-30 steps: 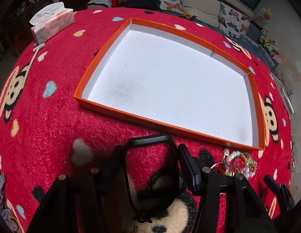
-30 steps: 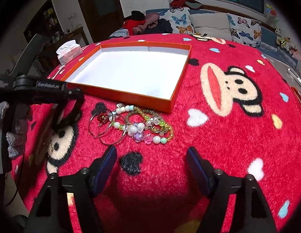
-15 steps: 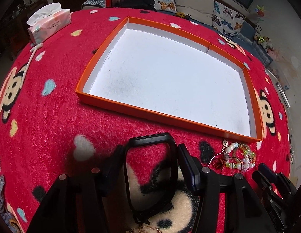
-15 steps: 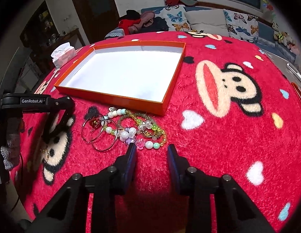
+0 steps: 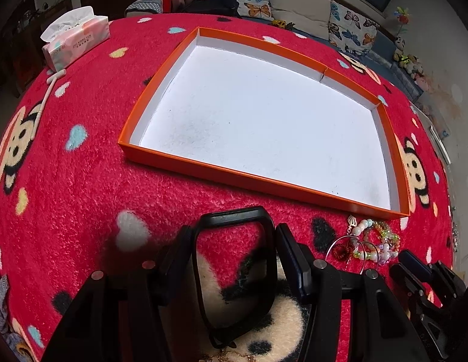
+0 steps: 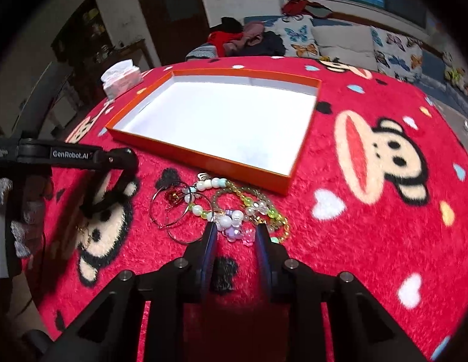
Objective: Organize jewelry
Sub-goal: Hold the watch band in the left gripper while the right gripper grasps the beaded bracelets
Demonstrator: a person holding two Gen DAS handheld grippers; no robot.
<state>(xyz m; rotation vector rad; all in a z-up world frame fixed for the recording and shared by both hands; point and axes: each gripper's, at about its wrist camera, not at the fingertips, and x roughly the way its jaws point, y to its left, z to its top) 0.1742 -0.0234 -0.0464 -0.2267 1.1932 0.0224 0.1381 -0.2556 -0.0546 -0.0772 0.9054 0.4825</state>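
The jewelry pile (image 6: 225, 208) lies on the red monkey-print blanket (image 6: 370, 226) covering the desk, just outside the near right corner of the orange tray (image 6: 200, 157). It comprises beaded bracelets (image 6: 258, 208), two thin wire hoop earrings (image 6: 179, 214) with a small red ornament, and purple and pink flower beads (image 6: 234, 232). The right claw (image 6: 235, 233) is low over the pile at its 6 o'clock edge, fingers narrowed but parted, with the flower beads between the tips; whether the pads touch the beads cannot be told, and nothing is lifted. In the left wrist view the same pile (image 5: 367, 241) sits at 3 o'clock of the left claw (image 5: 234, 247), with the right claw's tip beside it. The left claw is clenched on a black rectangular loop (image 5: 234, 265), which stands between its fingers above the blanket; a thin gold chain (image 5: 231, 356) lies at its 6 o'clock. The tray's white floor holds no jewelry. At 10 o'clock of the tray, near the desk's far edge, stand a tissue pack (image 5: 75, 37) and a white stick-like item (image 5: 46, 96). A sofa with butterfly cushions (image 6: 333, 42) runs behind the desk.
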